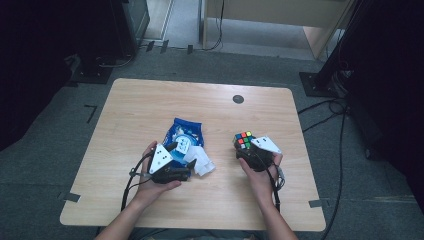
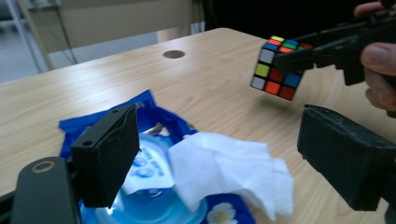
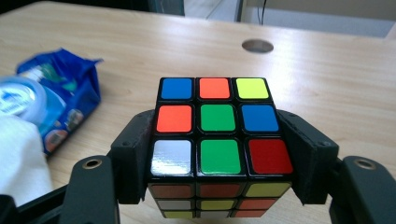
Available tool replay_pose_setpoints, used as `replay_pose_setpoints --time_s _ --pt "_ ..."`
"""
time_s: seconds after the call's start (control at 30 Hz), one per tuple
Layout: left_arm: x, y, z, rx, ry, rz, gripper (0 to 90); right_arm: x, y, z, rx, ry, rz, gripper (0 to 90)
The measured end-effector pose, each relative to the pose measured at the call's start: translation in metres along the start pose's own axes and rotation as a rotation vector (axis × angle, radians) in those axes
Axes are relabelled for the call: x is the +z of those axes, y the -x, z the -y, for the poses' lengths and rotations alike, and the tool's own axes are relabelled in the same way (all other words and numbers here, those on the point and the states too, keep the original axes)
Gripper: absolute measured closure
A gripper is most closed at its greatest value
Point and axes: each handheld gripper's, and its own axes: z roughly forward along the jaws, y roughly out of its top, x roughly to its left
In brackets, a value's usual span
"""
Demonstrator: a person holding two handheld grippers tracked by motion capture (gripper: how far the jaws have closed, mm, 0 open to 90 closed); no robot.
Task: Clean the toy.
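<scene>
The right gripper [image 3: 219, 154] has its fingers [image 3: 135, 154] closed on a puzzle cube [image 3: 217, 128], clamping it by two opposite sides. In the left gripper view the cube [image 2: 275, 67] hangs clear above the wooden surface [image 2: 205, 93], with a faint shadow under it. The left gripper [image 2: 229, 158] has its fingers [image 2: 109, 154] spread wide and holding nothing. A white wipe [image 2: 229, 170] lies between them, just ahead of the fingertips, sticking up out of a blue wipe pack [image 2: 149, 121].

I judge that the work in hand is wiping the cube: it is lifted and ready, and the wipe is not yet gripped. The next move calls for the left fingers to close on the loose upper fold of the wipe, not on the pack beneath it, and then to draw it free while the right keeps the cube steady.

The cube is hard, glossy plastic with square coloured tiles in black edging. Its flat sides suit the flat black fingers, though the smooth faces could slip under a side push. The wipe is soft, crumpled and thin, and will likely bunch when pinched. The pack is crinkly printed film with a round pale lid [image 2: 144, 186] near the left finger, and looks light enough to lift with the wipe.
</scene>
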Motion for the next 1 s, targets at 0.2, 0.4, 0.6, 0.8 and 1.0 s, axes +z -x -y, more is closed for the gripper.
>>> replay_pose_setpoints --time_s 0.2,0.4,0.6,0.8,1.0 --pt "-0.011 -0.012 0.002 -0.031 -0.006 -0.081 13.2 0.015 0.000 0.001 0.001 -0.038 0.006 34.4" --pt "-0.021 -0.021 0.004 -0.057 -0.013 -0.120 13.3 0.028 -0.008 0.004 -0.023 -0.072 -0.001 34.4" --pt "-0.027 -0.024 0.003 -0.067 -0.025 -0.134 13.4 0.033 -0.012 0.008 -0.045 -0.083 0.003 34.4" --pt "-0.035 -0.024 0.000 -0.075 -0.039 -0.136 13.4 0.030 -0.012 0.008 -0.035 -0.078 -0.027 31.7" --pt "-0.049 -0.025 0.001 -0.111 -0.048 -0.113 13.4 0.003 -0.020 -0.004 -0.043 -0.040 -0.008 13.8"
